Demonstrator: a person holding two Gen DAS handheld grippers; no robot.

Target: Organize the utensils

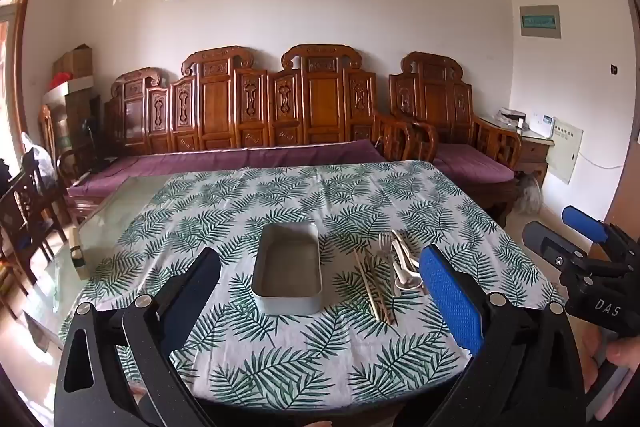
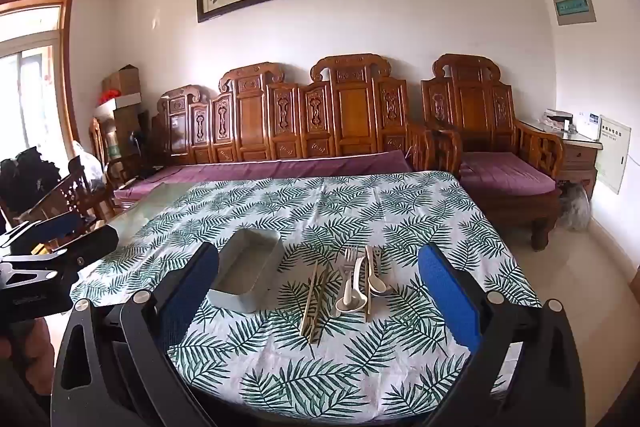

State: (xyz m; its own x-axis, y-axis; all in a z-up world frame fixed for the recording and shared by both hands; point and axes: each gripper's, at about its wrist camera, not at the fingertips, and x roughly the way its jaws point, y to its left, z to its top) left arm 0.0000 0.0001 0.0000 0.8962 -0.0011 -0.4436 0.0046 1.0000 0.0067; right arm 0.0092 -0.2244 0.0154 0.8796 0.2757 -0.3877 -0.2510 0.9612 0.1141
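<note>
**Both tools wide apart, nothing gripped, utensils bunched beside an empty tin**

Nearest: left tool (image 1: 320,307) with fingers spread full width, empty, hovering over the near edge of the tabletop (image 1: 280,379). Right tool (image 2: 320,303) likewise spread and empty, aimed slightly down at the utensil cluster.

Next out, on the leaf-print cloth: chopsticks (image 2: 313,301) lying as a pair, touching or nearly so. Likely trouble: closing on one stick only and rolling the other away.

Just beside them, white spoons (image 2: 352,291) overlapping the fork (image 2: 349,261), with a flat handle (image 2: 367,283) alongside. Risk here: pinching two pieces at once, or dragging a neighbour out of place when lifting one. Thin, flat handles lying flush on cloth; fingertips liable to bunch the fabric and shift the whole group.

To the left, close by, grey tin (image 2: 248,275), empty, standing open. Light by the look of it; a nudge from either tool while dropping a piece in could skate it across the cloth.

Further off: bare glass strip at the tabletop's left edge, then the sofa (image 2: 280,167).
</note>
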